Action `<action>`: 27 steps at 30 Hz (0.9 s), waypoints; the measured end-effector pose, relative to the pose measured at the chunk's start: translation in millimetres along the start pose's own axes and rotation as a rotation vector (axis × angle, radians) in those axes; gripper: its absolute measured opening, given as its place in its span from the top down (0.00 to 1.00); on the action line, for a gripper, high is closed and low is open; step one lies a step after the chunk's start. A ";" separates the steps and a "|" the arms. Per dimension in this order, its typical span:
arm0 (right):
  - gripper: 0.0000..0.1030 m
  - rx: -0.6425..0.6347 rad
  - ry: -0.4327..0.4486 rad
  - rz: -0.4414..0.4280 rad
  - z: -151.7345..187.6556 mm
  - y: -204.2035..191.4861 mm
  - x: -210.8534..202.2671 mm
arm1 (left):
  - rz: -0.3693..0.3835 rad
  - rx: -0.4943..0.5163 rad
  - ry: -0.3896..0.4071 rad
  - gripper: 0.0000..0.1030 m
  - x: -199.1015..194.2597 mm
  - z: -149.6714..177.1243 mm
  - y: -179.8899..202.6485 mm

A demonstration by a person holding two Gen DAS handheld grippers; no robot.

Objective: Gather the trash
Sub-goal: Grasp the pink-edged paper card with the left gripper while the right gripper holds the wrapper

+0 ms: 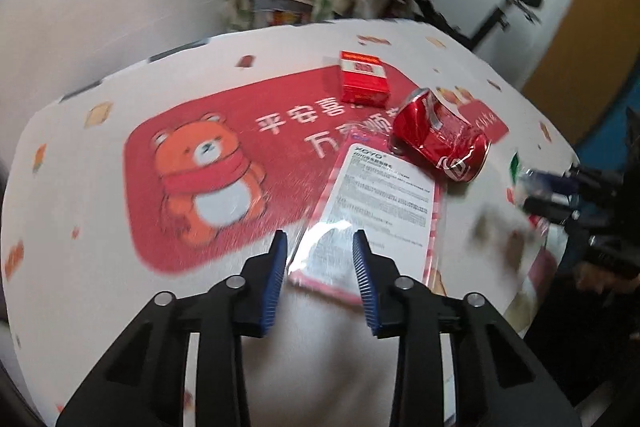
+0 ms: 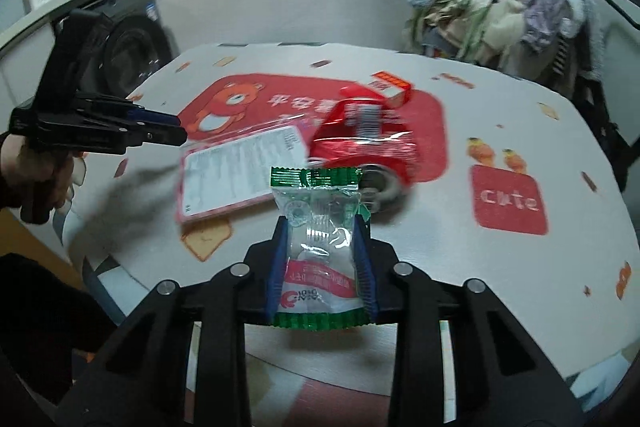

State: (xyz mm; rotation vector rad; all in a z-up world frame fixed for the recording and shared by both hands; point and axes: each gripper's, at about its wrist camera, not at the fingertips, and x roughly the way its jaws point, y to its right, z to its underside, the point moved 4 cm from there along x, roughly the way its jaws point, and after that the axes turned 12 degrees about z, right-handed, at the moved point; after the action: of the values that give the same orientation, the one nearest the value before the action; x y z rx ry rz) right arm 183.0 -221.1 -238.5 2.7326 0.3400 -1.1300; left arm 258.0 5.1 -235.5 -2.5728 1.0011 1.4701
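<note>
A: Entry, right side. The right gripper (image 2: pixel 320 247) has its blue pads closed on a clear plastic snack wrapper with green crimped ends (image 2: pixel 318 247); it hangs between the fingers above the round table with the red bear-print cloth (image 2: pixel 520 267), its long axis along the fingers.

B: And the left gripper (image 1: pixel 320 267)?

A: Fingers spread to a middling gap, nothing between them. It hovers at the near end of the flat pink-edged plastic sleeve with a white printed label (image 1: pixel 372 211).

B: Take the sleeve as landmark. Where is the rest?

A: The crushed red aluminium drink can (image 1: pixel 440 135) lies at the sleeve's far end; whether it touches I cannot tell through the blur. The small red cardboard box (image 1: pixel 364 79) stands beyond the can.

B: Which hand is nearer the sleeve?

A: The left, clearly. The sleeve's long axis runs forward from the left fingers, slightly to their right, so its short edge faces them. It lies flat, so I judge a low approach pinching that near edge the likely move.

B: Risk?

A: The thin film may slip off the pads.
</note>
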 end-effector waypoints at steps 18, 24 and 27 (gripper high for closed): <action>0.67 0.070 -0.006 0.047 13.9 34.3 -2.1 | 0.183 -0.190 -0.064 0.78 68.9 -34.5 -29.4; 0.67 0.065 -0.006 0.041 12.8 29.4 -0.6 | 0.224 -0.202 -0.063 0.78 65.6 -23.2 -28.1; 0.67 0.061 0.000 0.039 10.9 26.8 -2.7 | 0.194 -0.174 -0.039 0.90 59.7 -19.4 -23.0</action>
State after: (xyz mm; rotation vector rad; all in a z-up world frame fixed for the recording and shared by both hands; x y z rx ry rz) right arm 181.1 -249.9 -242.5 2.7784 0.2556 -1.1493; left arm 306.3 -13.8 -277.8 -2.6128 1.1990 1.7193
